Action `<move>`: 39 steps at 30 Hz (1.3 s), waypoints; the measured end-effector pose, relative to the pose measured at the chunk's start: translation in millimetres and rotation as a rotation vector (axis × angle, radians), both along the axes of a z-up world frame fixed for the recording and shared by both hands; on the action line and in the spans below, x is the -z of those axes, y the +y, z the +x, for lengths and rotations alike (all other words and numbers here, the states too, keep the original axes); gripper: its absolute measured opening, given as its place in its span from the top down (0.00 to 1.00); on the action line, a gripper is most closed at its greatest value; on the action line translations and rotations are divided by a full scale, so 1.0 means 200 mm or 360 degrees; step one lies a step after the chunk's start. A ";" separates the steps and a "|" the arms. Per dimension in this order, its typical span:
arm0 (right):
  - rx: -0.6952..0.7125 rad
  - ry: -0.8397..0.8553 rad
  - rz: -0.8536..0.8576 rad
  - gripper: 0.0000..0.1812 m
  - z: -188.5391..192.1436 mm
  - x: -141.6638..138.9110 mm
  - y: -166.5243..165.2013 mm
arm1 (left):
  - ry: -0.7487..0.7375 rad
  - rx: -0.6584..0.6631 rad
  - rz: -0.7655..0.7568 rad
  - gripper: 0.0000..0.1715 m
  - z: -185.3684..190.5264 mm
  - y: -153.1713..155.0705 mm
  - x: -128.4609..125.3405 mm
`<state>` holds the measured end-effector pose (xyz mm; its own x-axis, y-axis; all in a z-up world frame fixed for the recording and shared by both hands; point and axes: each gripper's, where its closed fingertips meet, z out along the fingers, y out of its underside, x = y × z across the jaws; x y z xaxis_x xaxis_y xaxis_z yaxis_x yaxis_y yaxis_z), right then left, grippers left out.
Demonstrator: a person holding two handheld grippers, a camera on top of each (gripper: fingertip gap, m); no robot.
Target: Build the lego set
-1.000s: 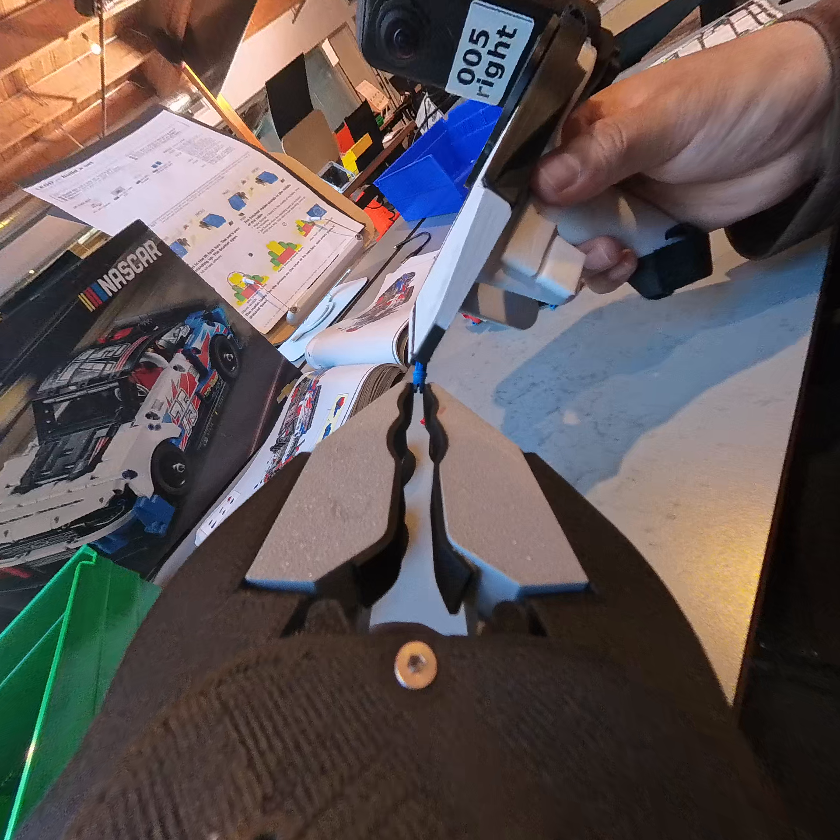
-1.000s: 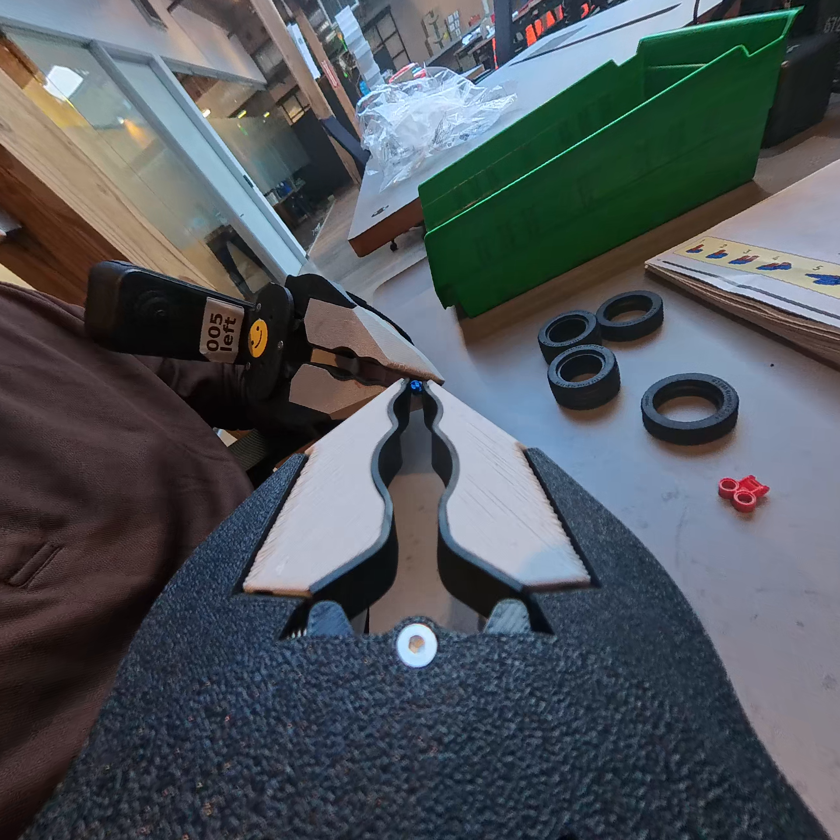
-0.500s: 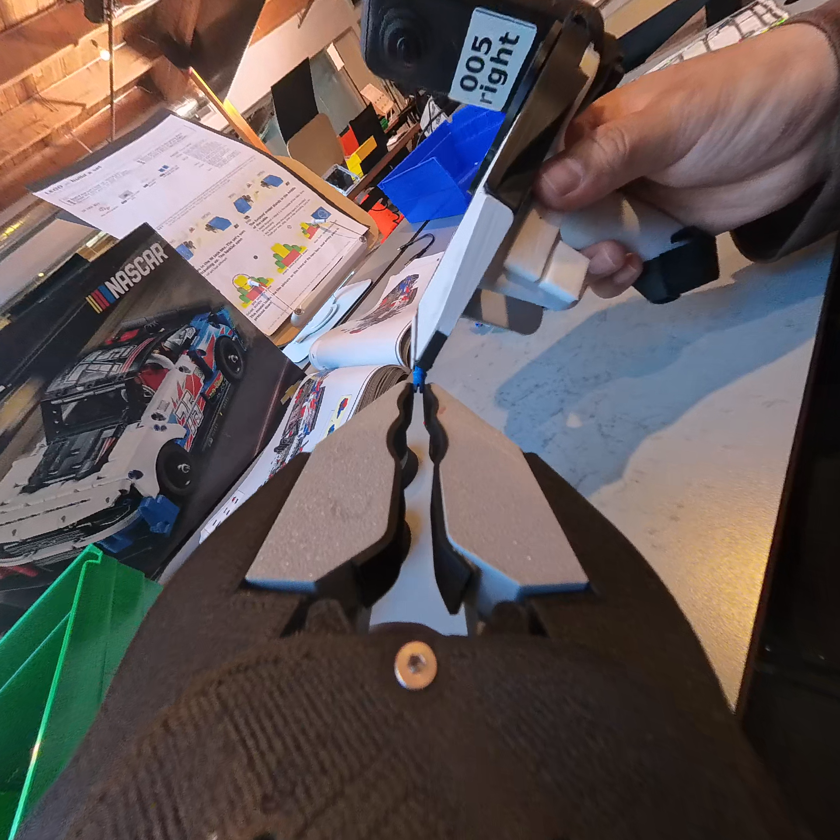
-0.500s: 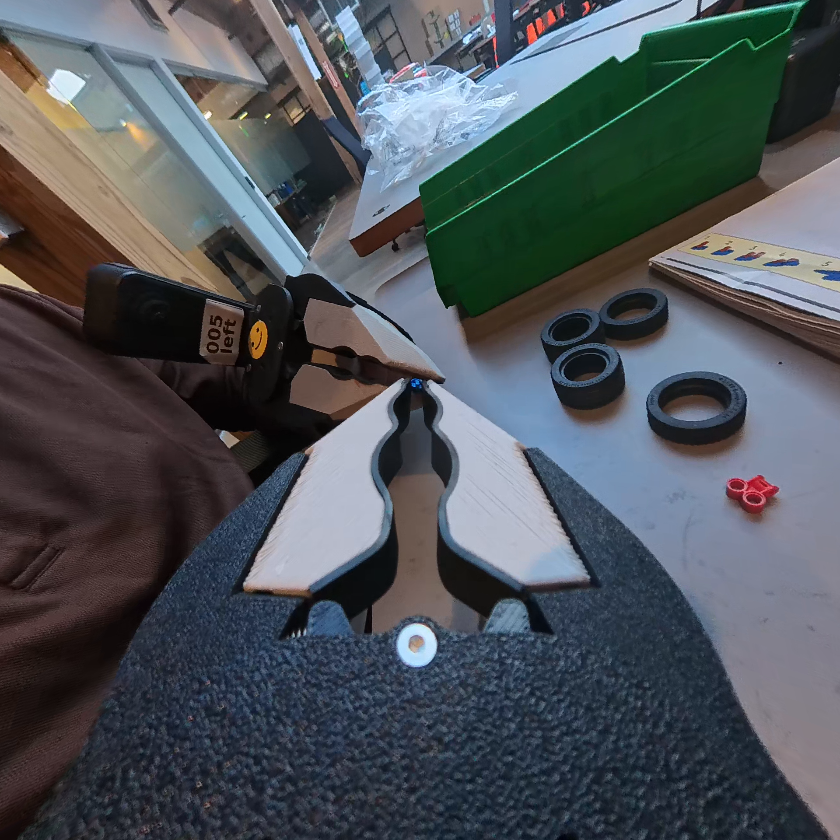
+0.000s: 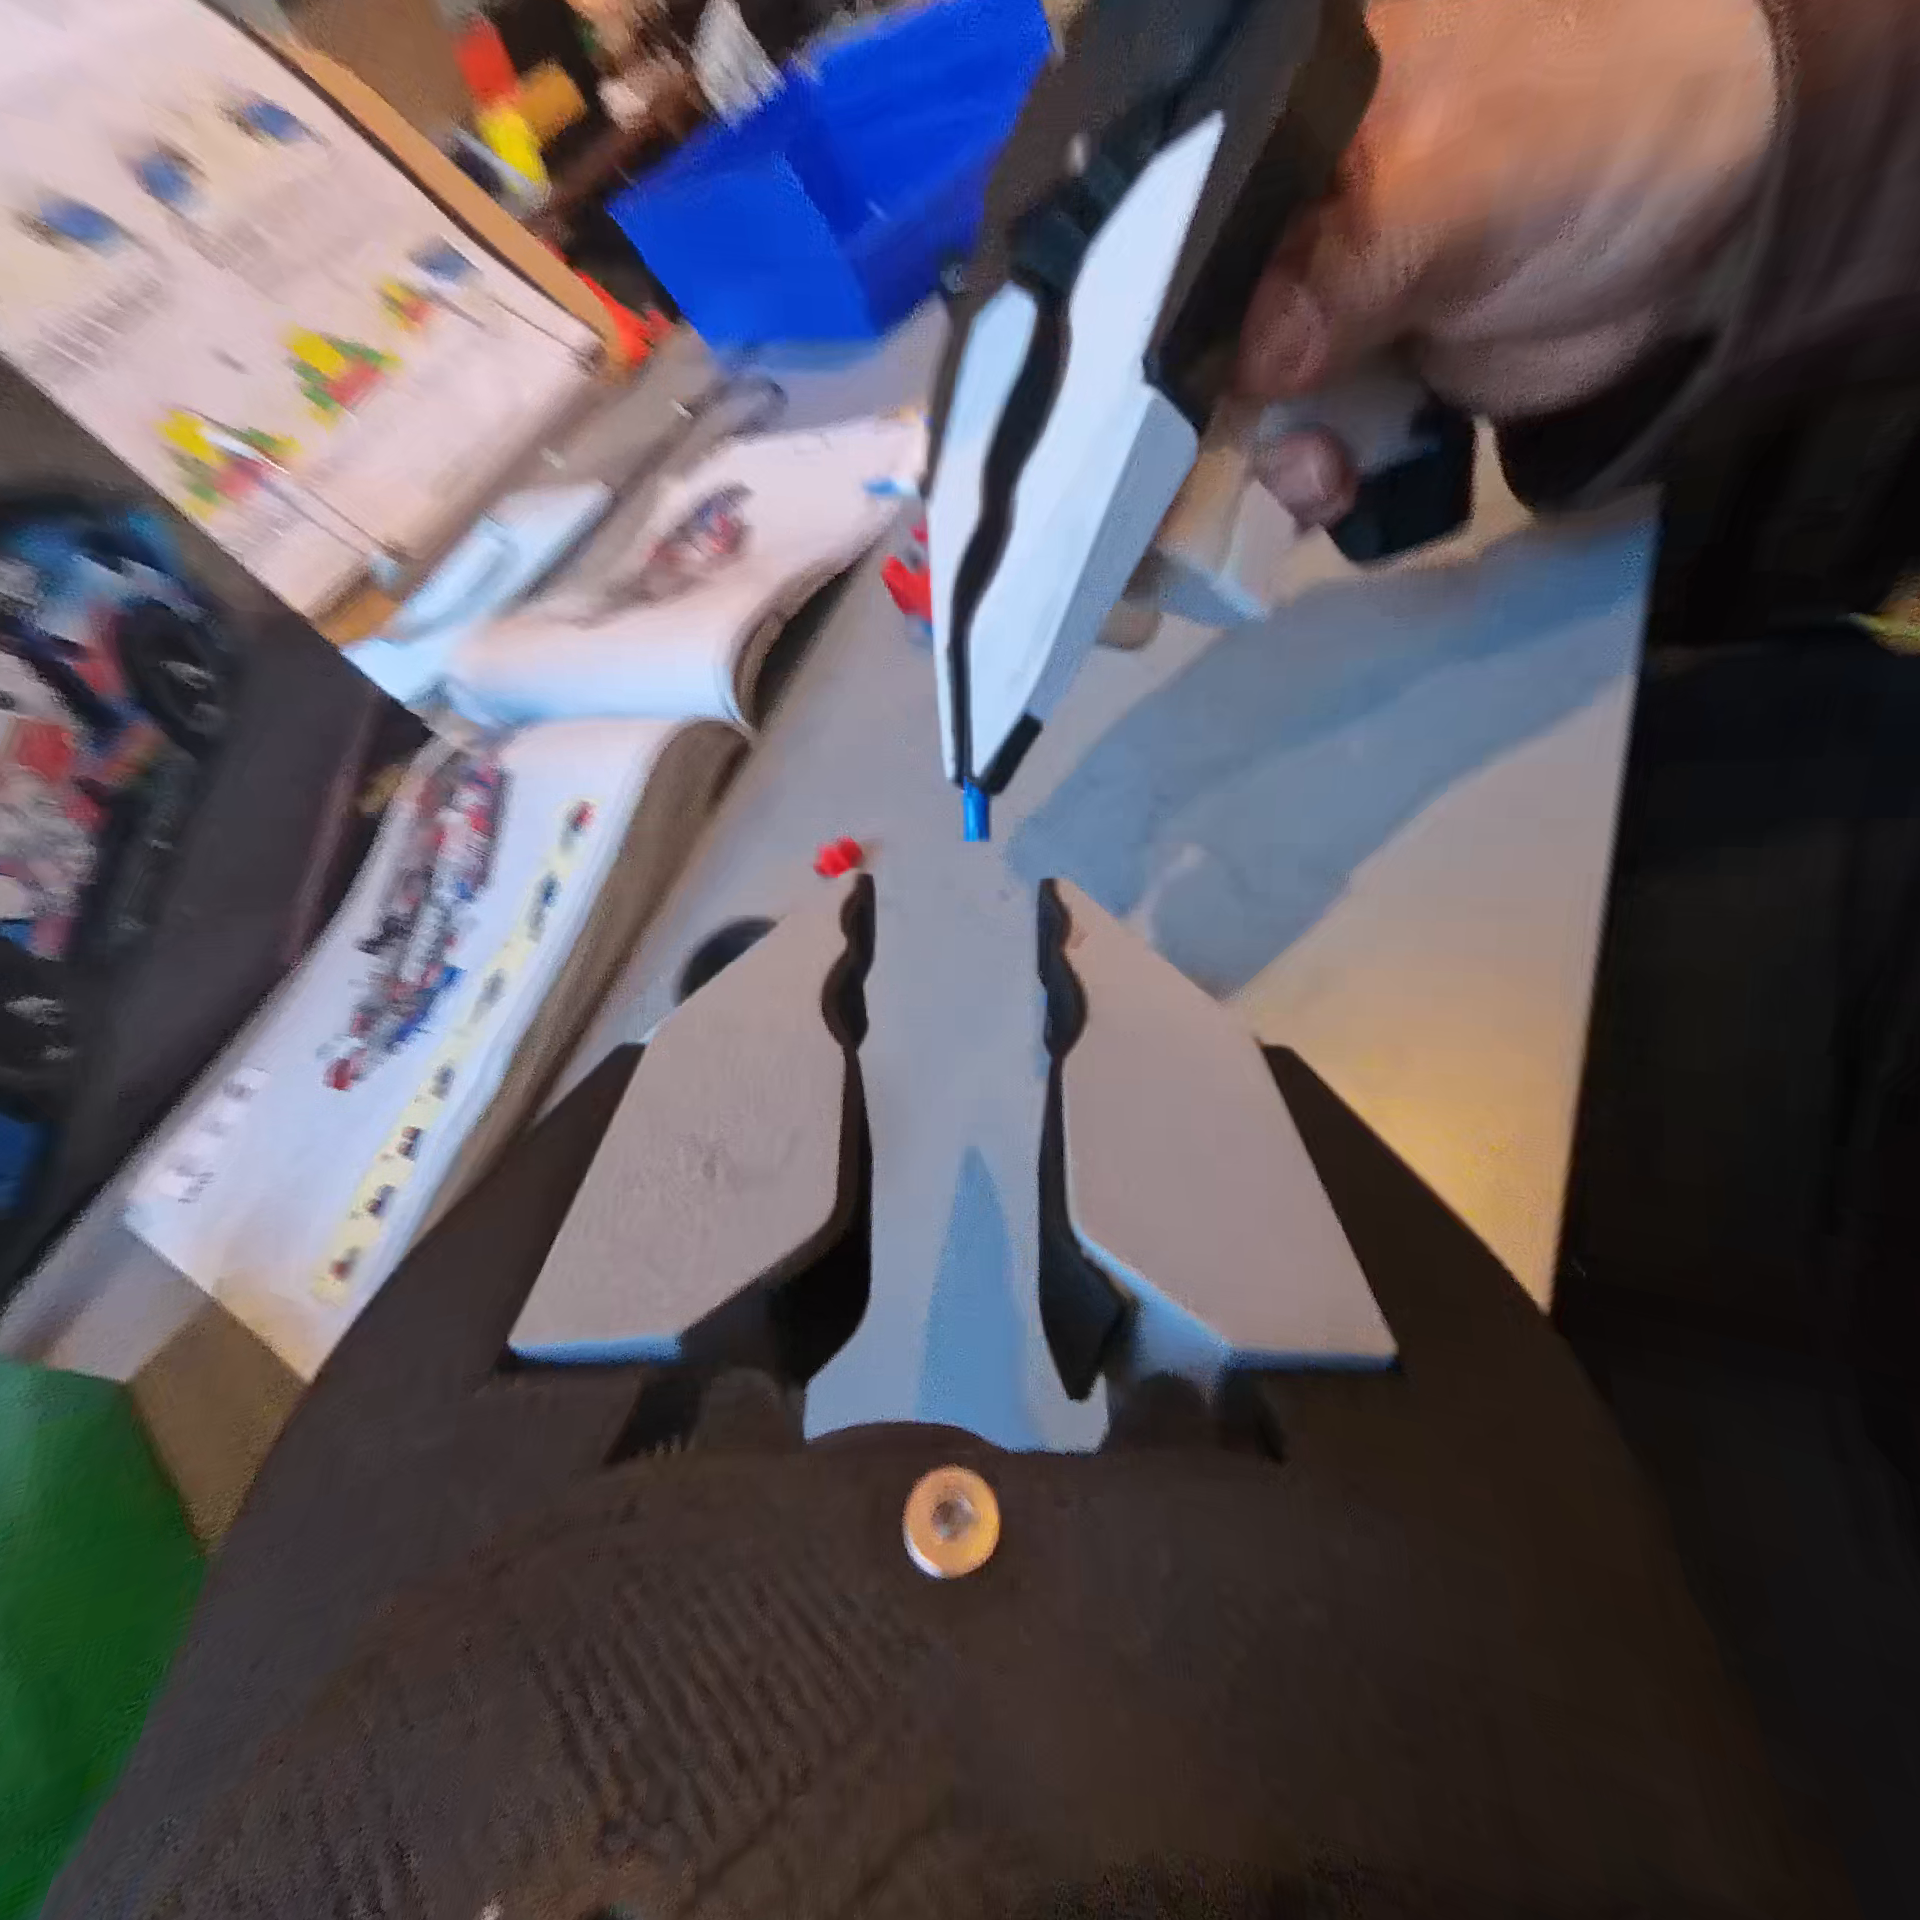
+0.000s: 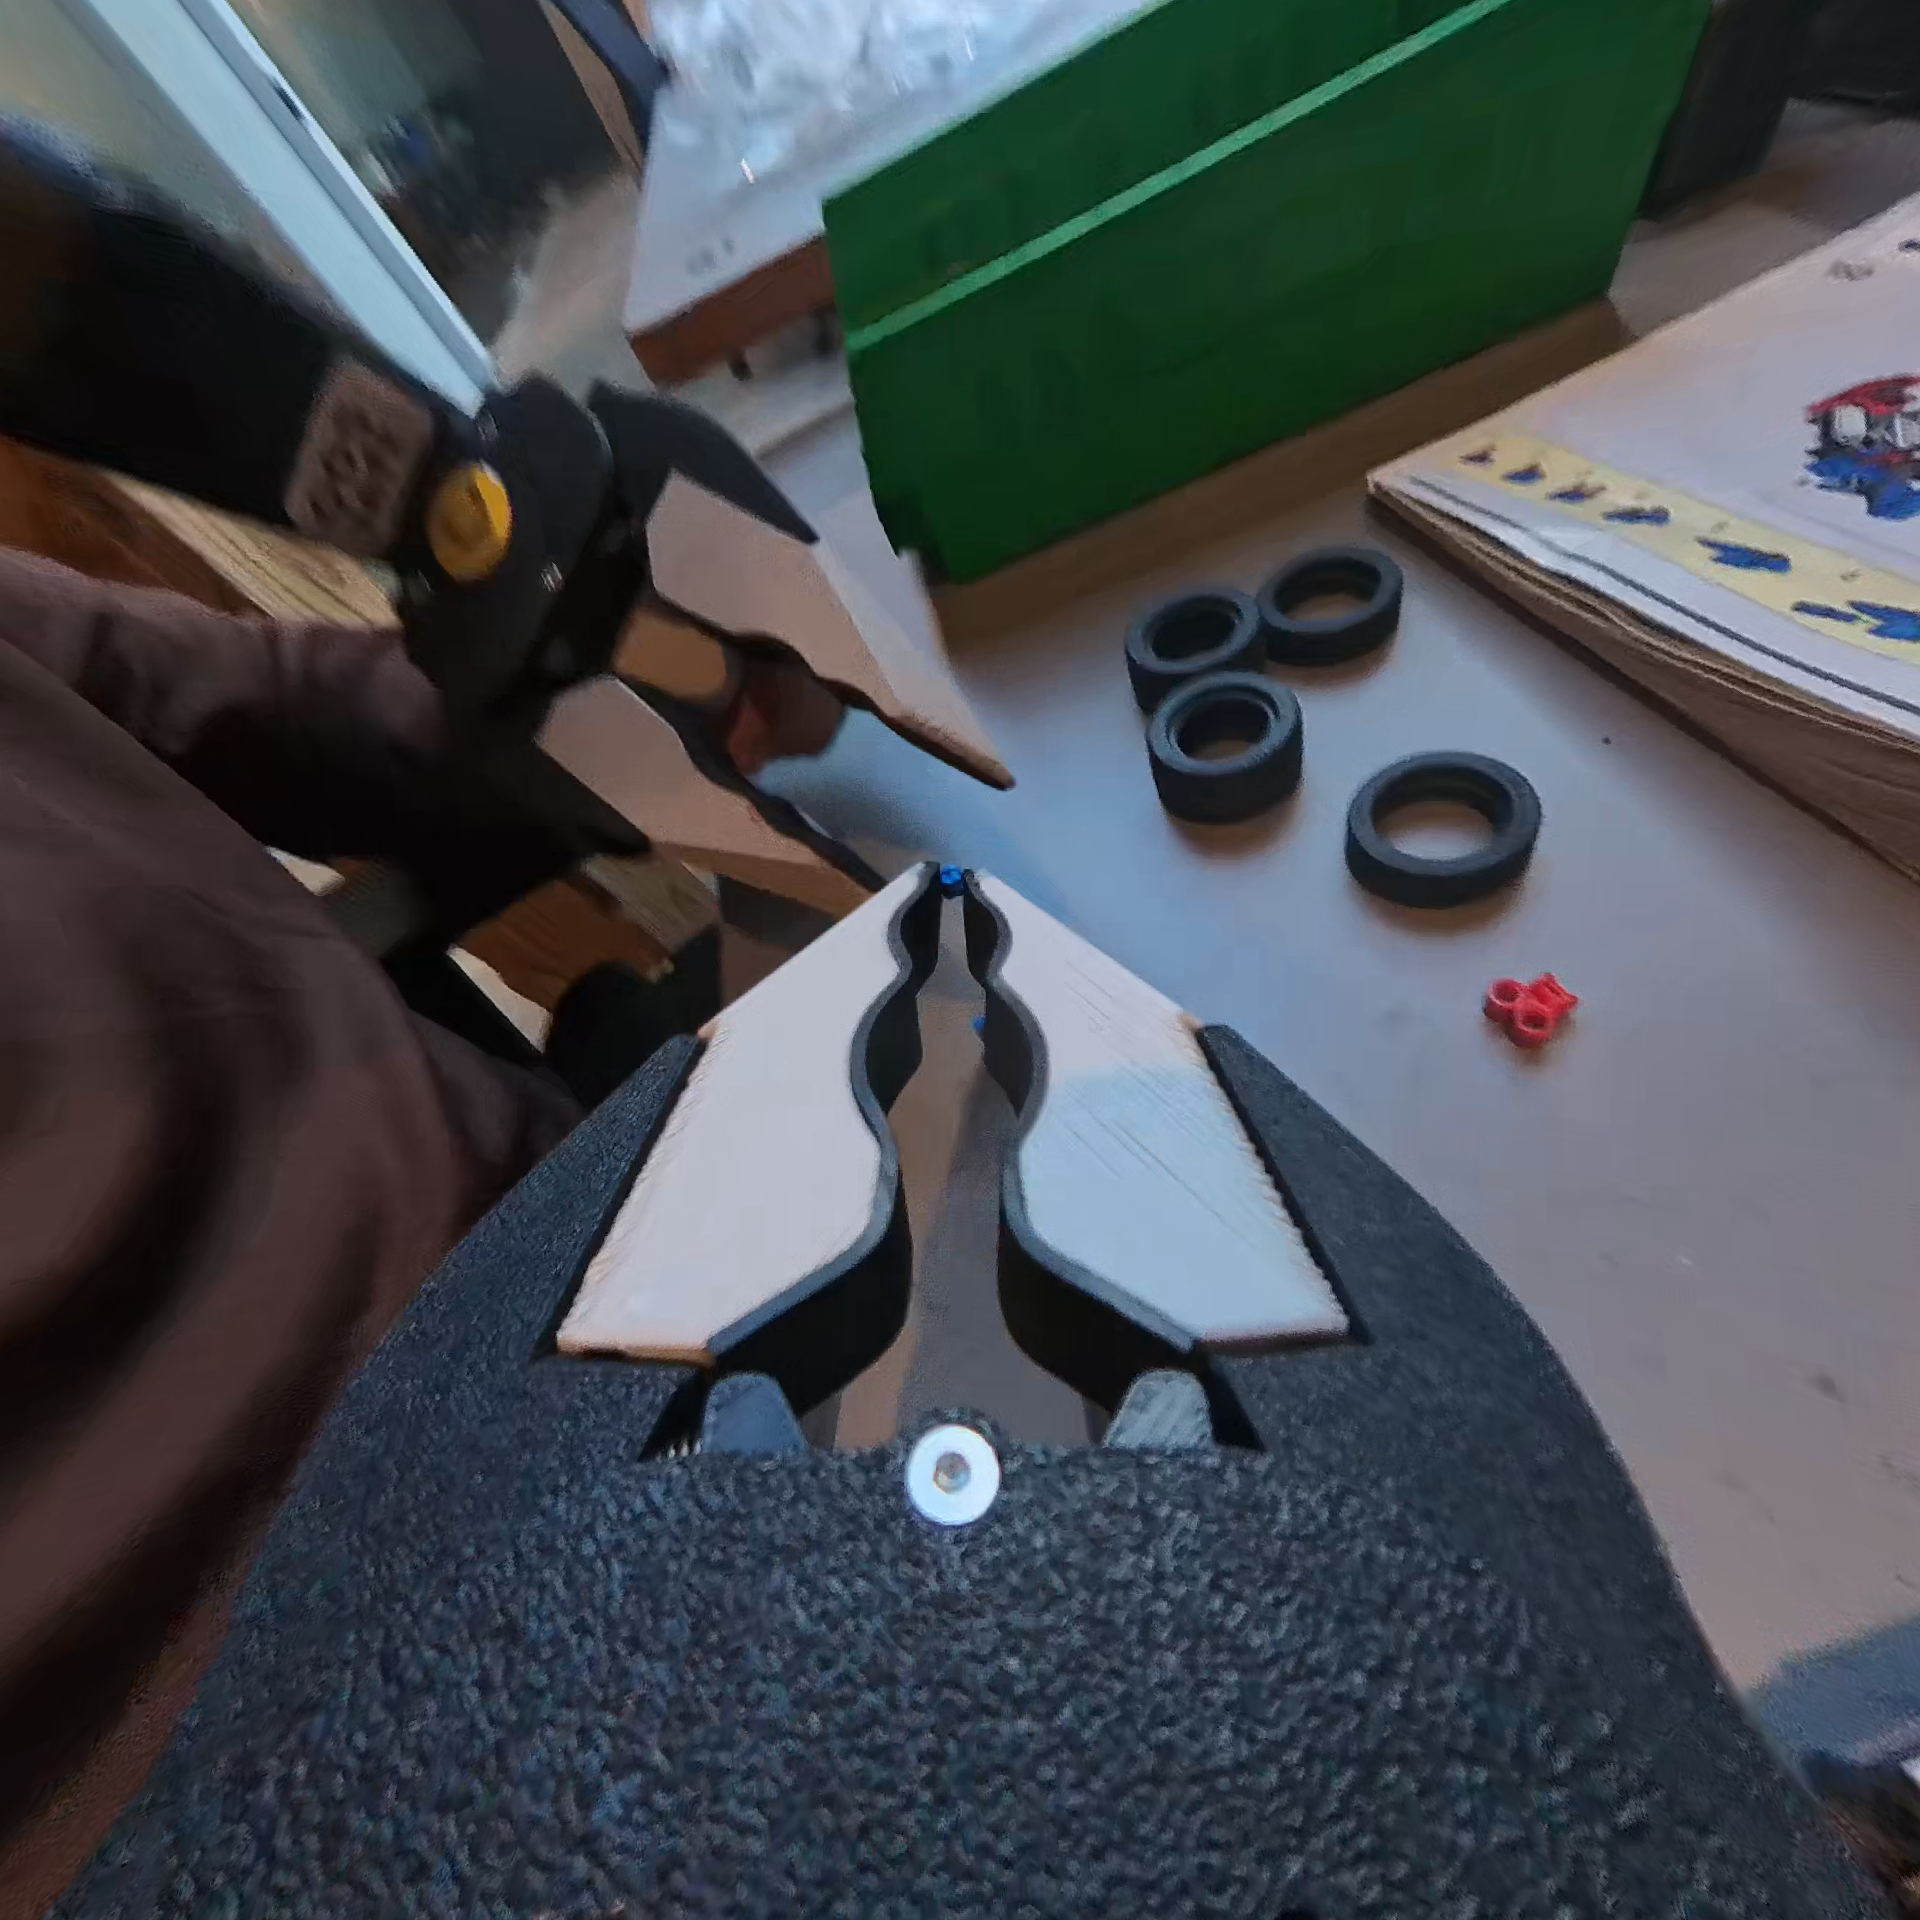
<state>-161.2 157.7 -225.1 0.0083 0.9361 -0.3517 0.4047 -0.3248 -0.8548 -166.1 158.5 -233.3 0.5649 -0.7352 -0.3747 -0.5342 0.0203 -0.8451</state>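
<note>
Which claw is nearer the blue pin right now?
Right. The right claw is shut on the blue pin, pinching it at its tips. The left claw is open and empty, just short of the pin, not touching it.

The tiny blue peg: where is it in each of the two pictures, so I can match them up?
Left wrist view: the blue peg sticks out of the white tool's tip, just above centre.
Right wrist view: the blue peg is pinched at this tool's tip, centre.
Shared landmark: the small red piece lying on the table.

Grey table (image 6: pixel 1299 1195): tyres (image 6: pixel 1442 830), red piece (image 6: pixel 1529 1008), booklet (image 6: pixel 1714 540).
</note>
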 end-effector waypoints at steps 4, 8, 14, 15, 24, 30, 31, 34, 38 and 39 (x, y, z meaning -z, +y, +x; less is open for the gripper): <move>-0.0056 -0.0328 0.0189 0.98 0.01 0.17 0.01 | 0.0096 0.0092 -0.0364 0.72 -0.05 -0.02 0.19; -0.0171 -0.0494 0.0254 0.98 -0.01 0.26 -0.02 | 0.0119 0.0173 -0.0525 0.72 -0.01 -0.04 0.27; -0.0256 -0.0617 0.0320 0.98 0.00 0.32 -0.02 | 0.0271 0.0220 -0.0576 0.83 0.02 -0.04 0.35; -0.0259 -0.0623 0.0328 0.98 0.00 0.32 -0.02 | 0.0260 0.0238 -0.0578 0.86 0.03 -0.05 0.36; -0.0305 -0.0646 0.0380 0.98 -0.01 0.33 -0.03 | 0.0258 0.0268 -0.0599 0.92 0.03 -0.05 0.36; -0.0312 -0.0671 0.0423 0.98 -0.02 0.34 -0.02 | 0.0230 0.0288 -0.0654 0.91 0.03 -0.06 0.36; -0.0312 -0.0675 0.0422 0.98 -0.02 0.34 -0.02 | 0.0229 0.0288 -0.0657 0.91 0.03 -0.06 0.36; -0.0311 -0.0685 0.0425 0.98 -0.02 0.34 -0.02 | 0.0229 0.0288 -0.0655 0.91 0.03 -0.06 0.36; -0.0328 -0.0714 0.0438 0.98 -0.03 0.34 -0.02 | 0.0239 0.0282 -0.0640 0.91 0.03 -0.05 0.36; -0.0332 -0.0720 0.0429 0.98 -0.04 0.34 -0.02 | 0.0243 0.0278 -0.0635 0.91 0.03 -0.05 0.36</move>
<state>-168.8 153.3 -293.2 -0.0925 0.9902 -0.1045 0.7821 0.0073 -0.6231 -161.1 147.6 -306.0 0.3799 -0.9182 -0.1124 -0.6707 -0.1897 -0.7171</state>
